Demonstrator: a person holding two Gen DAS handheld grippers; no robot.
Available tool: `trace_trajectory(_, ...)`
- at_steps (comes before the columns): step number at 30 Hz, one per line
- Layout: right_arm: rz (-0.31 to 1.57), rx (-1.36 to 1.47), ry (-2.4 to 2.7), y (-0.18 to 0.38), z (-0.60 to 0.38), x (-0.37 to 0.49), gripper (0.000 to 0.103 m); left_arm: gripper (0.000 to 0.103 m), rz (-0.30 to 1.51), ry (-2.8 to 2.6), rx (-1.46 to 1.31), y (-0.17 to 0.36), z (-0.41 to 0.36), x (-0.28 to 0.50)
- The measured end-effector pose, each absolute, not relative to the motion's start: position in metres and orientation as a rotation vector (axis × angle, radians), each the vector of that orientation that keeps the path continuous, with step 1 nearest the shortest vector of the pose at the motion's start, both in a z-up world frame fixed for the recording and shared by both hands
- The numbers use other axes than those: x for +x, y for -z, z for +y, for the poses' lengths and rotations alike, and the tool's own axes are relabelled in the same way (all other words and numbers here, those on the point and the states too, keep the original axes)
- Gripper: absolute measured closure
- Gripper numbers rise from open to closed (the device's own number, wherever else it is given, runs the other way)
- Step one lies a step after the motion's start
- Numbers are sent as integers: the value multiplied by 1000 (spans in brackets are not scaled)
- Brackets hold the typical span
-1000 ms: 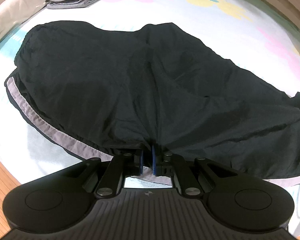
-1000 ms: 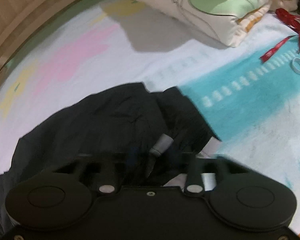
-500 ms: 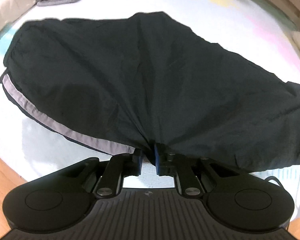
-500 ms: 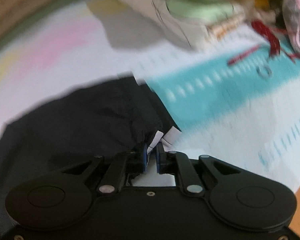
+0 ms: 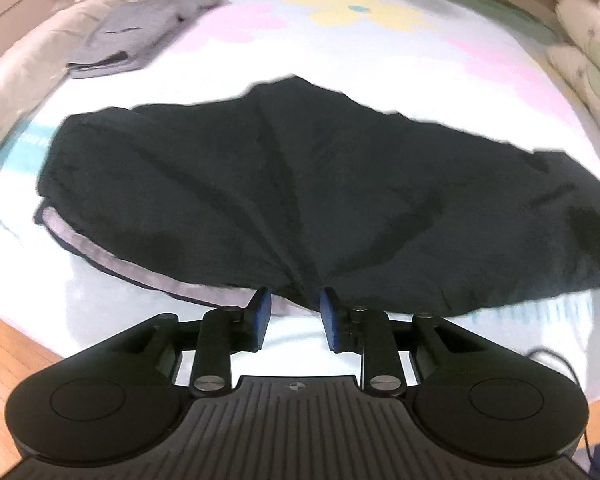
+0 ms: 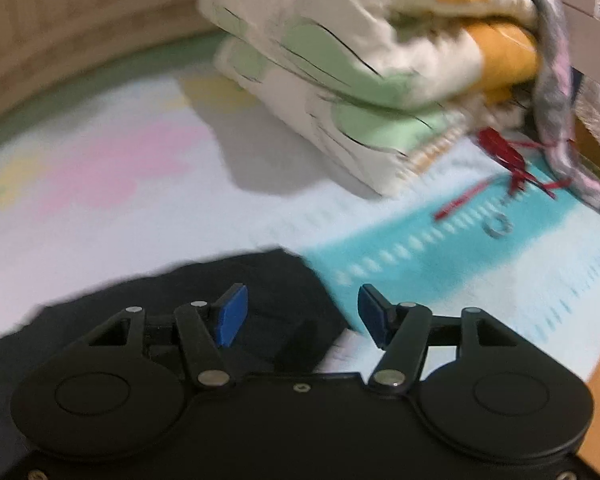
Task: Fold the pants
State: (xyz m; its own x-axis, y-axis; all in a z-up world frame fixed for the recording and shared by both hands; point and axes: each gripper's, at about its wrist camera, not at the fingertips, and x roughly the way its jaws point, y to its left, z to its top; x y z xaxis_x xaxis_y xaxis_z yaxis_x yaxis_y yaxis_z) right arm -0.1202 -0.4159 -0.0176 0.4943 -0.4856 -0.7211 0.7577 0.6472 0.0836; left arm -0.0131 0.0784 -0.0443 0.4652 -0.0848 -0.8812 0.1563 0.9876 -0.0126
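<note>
Black pants (image 5: 300,184) with a grey side stripe (image 5: 140,268) lie spread on the flowered bed sheet (image 5: 340,52). In the left wrist view their near edge gathers into a bunch between the blue pads of my left gripper (image 5: 295,310). Its jaws are opening and the pads stand apart from the cloth. The right wrist view shows one end of the pants (image 6: 260,276) lying under my right gripper (image 6: 302,314). Those jaws are opening wide, with nothing pinched between the pads.
A folded grey garment (image 5: 140,36) and a pale pillow (image 5: 20,80) lie at the far left. Stacked folded quilts (image 6: 340,80), a red ribbon (image 6: 504,156) and a small ring (image 6: 498,226) sit beyond the right gripper. Wooden floor (image 5: 4,344) borders the bed's near edge.
Both grippers were shut on the pants' edge and have let go. Both have lifted and drawn back, so the pants look smaller and lie loose on the sheet.
</note>
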Motion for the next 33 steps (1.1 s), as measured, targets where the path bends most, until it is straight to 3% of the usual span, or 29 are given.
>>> trace_trajectory(11,666,213,49,-1,-231,-15,38,75,1022,-122,111,11,188,27)
trace_trajectory(13,676,145,-107,5,-178,1,48,73,1000,-188,127,6,210,30)
trace_trajectory(15,688,71,-234,13,-131,13,52,72,991,-257,133,10,228,32)
trace_trajectory(25,656,-199,-599,61,73,46,52,72,985,-345,-151,9,304,28)
trace_trajectory(30,587,-394,-606,83,120,38,47,69,959,-381,-233,7,324,25)
trace_trajectory(33,571,-341,-607,86,120,44,47,69,953,-382,-267,7,330,26)
